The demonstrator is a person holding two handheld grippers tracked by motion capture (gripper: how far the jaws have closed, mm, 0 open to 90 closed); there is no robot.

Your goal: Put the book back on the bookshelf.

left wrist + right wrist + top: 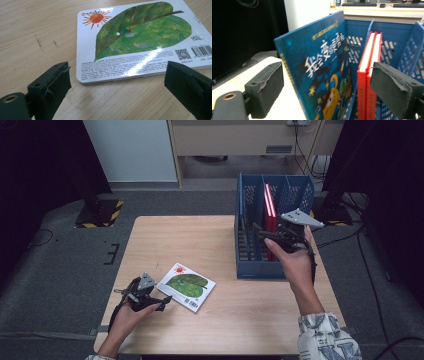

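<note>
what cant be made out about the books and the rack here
- Blue book: its lower part is cut off by the bottom edge of the right gripper view, and the cover is blurred.
- Red books: high view, titles hidden, edge-on in the blue rack.
- Leaf book: left gripper view, small print too fine to read.

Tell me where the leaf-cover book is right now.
In the high view, the leaf-cover book lies flat on the table, left of the blue rack, just ahead of the left gripper.
</note>
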